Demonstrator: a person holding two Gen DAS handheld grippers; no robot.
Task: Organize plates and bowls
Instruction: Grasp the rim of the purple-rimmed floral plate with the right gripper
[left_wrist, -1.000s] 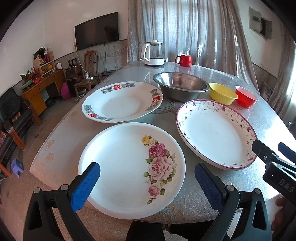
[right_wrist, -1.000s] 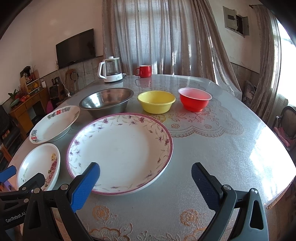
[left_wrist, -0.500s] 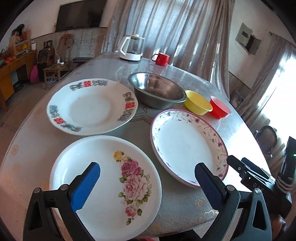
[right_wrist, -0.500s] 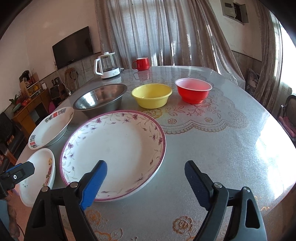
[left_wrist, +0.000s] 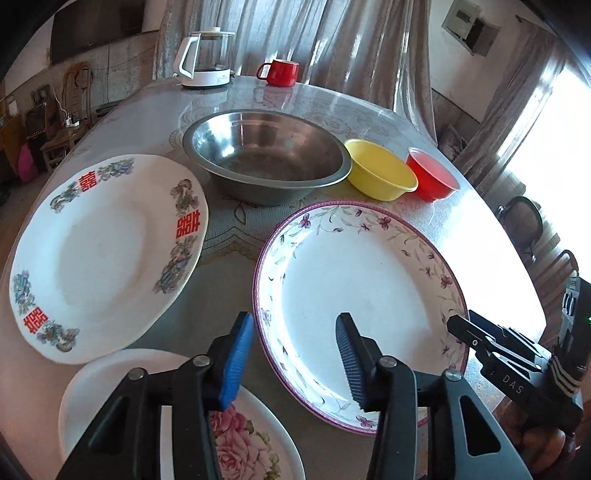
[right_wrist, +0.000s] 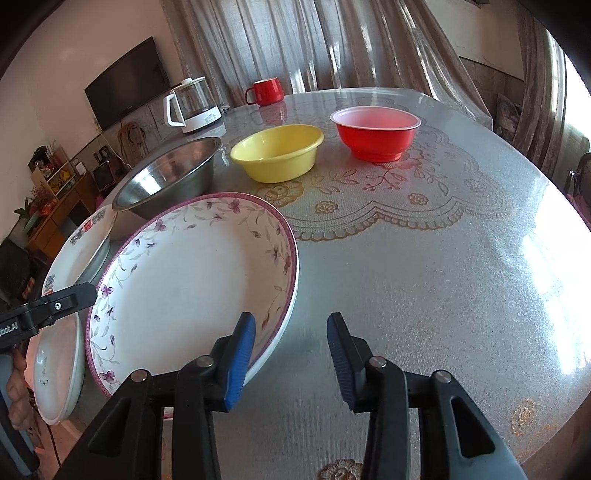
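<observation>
plates first: both my tools, the left tool and right tool, have just been narrowing yet pinch nothing beside the purple-rimmed plate, whose rim each must straddle next.

a glass kettle with a white handle and base is seen at the far end of the table, and a red mug is placed near it, apart from it. the table is covered by a clear sheet over a cloth with gold floral lace patterning. pale curtains are hung behind the table. a dark television is mounted on the wall, and a wooden cabinet loaded with small items is seen below it
</observation>
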